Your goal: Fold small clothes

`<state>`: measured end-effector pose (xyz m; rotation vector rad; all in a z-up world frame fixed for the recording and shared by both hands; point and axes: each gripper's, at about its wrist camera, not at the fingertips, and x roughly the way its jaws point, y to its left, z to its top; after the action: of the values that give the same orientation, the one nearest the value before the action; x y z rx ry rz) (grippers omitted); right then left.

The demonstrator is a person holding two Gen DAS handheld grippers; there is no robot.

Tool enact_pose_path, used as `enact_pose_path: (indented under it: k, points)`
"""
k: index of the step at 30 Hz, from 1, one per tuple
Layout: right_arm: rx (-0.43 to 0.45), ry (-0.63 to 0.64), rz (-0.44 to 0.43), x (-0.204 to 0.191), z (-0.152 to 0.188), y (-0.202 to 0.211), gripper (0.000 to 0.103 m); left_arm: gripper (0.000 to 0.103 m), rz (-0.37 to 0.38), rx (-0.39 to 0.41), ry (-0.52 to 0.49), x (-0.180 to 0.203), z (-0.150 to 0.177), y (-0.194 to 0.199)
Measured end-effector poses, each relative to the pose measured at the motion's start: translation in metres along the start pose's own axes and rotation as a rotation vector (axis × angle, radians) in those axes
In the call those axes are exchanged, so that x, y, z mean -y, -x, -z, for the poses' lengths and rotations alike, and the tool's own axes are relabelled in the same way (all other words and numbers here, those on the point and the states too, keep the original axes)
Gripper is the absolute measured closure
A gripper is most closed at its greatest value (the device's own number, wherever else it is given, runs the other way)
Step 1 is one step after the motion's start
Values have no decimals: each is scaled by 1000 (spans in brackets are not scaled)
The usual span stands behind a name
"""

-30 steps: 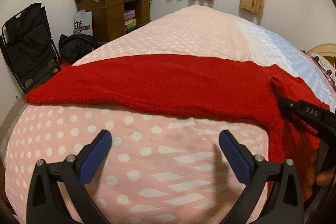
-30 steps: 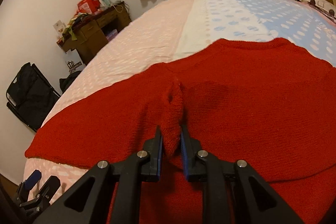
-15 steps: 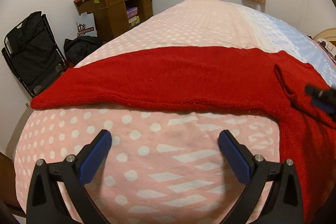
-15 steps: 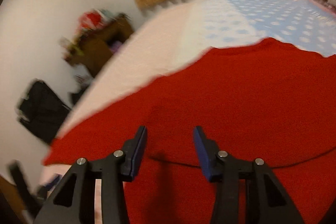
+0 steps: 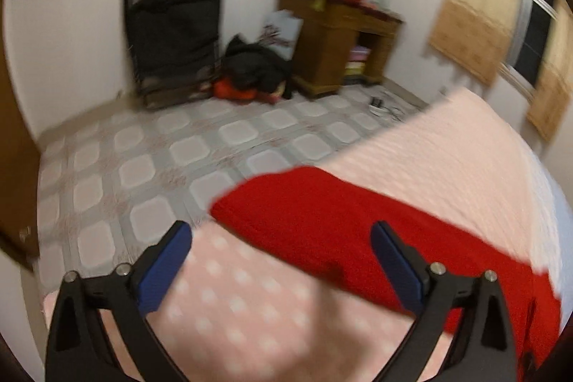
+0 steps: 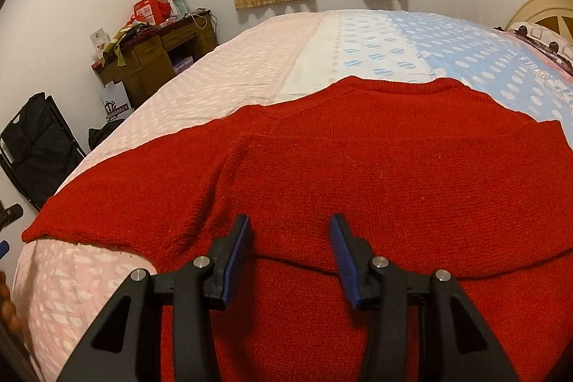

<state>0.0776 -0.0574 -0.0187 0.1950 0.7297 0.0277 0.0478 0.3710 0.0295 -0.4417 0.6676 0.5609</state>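
Note:
A red knit sweater (image 6: 376, 174) lies flat on the bed, its lower part folded up over the body. One sleeve (image 6: 118, 203) stretches left to the bed's edge. My right gripper (image 6: 292, 256) is open and empty, just above the folded hem. My left gripper (image 5: 283, 271) is open and empty over the pink spotted cover, near the sleeve's cuff end (image 5: 250, 203), apart from it. The left wrist view is blurred.
The bed cover (image 6: 250, 59) is pink on the left and blue on the right. Beyond the bed's left edge is tiled floor (image 5: 161, 160), a black folding chair (image 5: 172, 31), a dark bag (image 5: 254, 67) and a wooden desk (image 5: 333, 45). A headboard (image 6: 544, 9) stands at the right.
My right gripper let go of the pinched sweater fabric and opened, and the fold now lies flat. My left gripper swung left toward the sleeve's cuff and the bed's edge.

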Motion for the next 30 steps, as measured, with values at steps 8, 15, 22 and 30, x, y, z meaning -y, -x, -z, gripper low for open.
enact_pose_path:
  k: [8, 15, 22, 30]
  points:
    - [1, 2, 2, 0, 0, 0, 55, 37, 117, -107, 82, -8, -8, -40]
    - [2, 3, 2, 1, 1, 0, 55, 91, 207, -136, 144, -2, -7, -49]
    - [-5, -2, -5, 2, 1, 0, 55, 95, 246, 3, -43, 58, -13, -8]
    - [64, -256, -64, 61, -11, 45, 55, 95, 463, 176, -415, 184, 44, 91]
